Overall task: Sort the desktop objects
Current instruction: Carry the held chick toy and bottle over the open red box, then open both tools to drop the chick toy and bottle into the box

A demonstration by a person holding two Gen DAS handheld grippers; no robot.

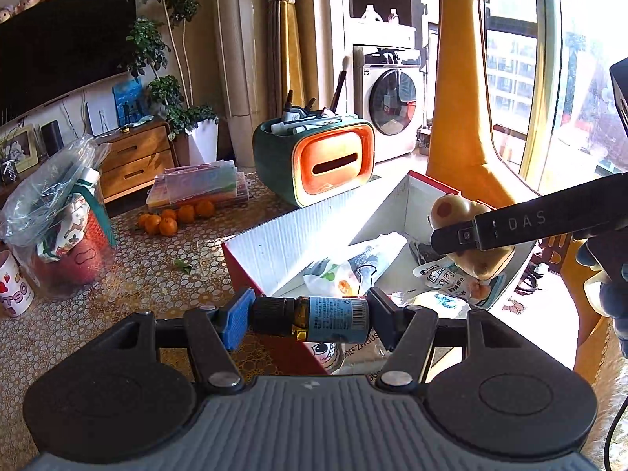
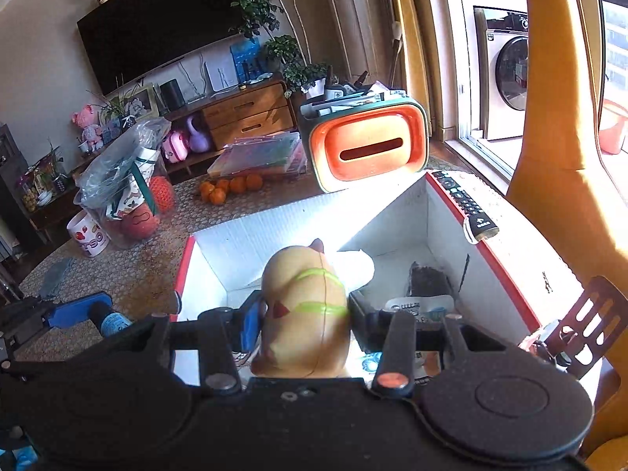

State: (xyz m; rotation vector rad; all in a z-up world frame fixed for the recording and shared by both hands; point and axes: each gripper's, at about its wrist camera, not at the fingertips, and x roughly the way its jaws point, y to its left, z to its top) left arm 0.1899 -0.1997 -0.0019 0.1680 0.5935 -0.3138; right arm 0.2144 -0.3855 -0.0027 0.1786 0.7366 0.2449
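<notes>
Left wrist view: the left gripper point(image 1: 310, 320) is clamping a small bottle point(image 1: 314, 318) sideways between its fingers point(image 1: 237, 318), holding it over the near corner of the red-and-white box point(image 1: 290, 235) standing on the worktop point(image 1: 129, 274). Packets point(image 1: 345, 271) are lying inside the box.

Right wrist view: the right gripper point(image 2: 304, 320) is gripping a yellow toy point(image 2: 306, 314) with its fingers point(image 2: 251, 324) pressing both sides, above the box's interior. A remote control point(image 2: 465, 200) is resting on the box's far right rim.
</notes>
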